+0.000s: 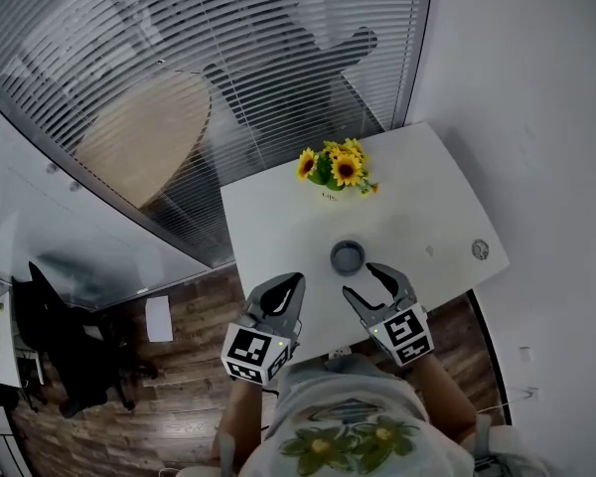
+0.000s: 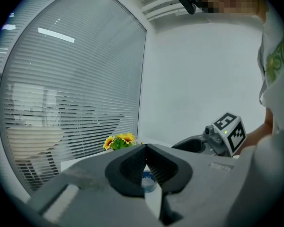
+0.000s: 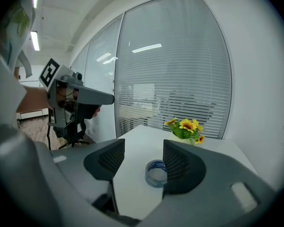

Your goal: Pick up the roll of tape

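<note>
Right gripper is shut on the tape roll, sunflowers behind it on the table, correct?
Not shut: the right gripper is open, short of the tape roll on the table, per the right gripper view. The sunflowers do sit behind it.

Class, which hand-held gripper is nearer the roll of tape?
Right. The right hand-held gripper sits just short of the roll of tape, jaws apart; the left hand-held gripper is farther off, shut.
</note>
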`<state>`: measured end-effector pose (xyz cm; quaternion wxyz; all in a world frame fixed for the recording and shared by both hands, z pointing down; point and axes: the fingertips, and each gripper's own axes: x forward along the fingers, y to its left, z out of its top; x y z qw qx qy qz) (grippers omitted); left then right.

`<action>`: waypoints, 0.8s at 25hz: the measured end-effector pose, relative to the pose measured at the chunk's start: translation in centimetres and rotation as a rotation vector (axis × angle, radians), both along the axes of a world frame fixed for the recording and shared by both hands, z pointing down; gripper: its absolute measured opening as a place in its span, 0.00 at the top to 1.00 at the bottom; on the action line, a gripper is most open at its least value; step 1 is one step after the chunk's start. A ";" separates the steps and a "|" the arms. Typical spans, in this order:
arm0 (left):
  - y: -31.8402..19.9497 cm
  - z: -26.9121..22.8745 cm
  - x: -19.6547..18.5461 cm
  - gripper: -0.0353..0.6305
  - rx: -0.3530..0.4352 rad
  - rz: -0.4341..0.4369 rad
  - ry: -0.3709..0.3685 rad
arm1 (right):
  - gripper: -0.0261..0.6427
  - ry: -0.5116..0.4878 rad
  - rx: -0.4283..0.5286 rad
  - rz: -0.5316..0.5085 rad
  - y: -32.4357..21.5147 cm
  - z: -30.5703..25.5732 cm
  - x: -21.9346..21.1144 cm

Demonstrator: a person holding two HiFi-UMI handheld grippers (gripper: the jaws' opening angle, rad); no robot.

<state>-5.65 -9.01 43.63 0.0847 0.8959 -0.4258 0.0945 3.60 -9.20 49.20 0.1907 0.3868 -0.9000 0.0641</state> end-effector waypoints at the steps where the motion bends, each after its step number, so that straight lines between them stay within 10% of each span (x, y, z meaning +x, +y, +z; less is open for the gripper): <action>1: -0.2 0.1 0.0 0.94 -0.003 -0.001 0.000 | 0.60 0.007 -0.008 -0.006 -0.3 0.4 -0.1; 20: -4.7 4.2 1.0 0.94 -0.100 0.023 -0.004 | 0.62 0.178 -0.205 -0.157 -4.9 10.9 -2.0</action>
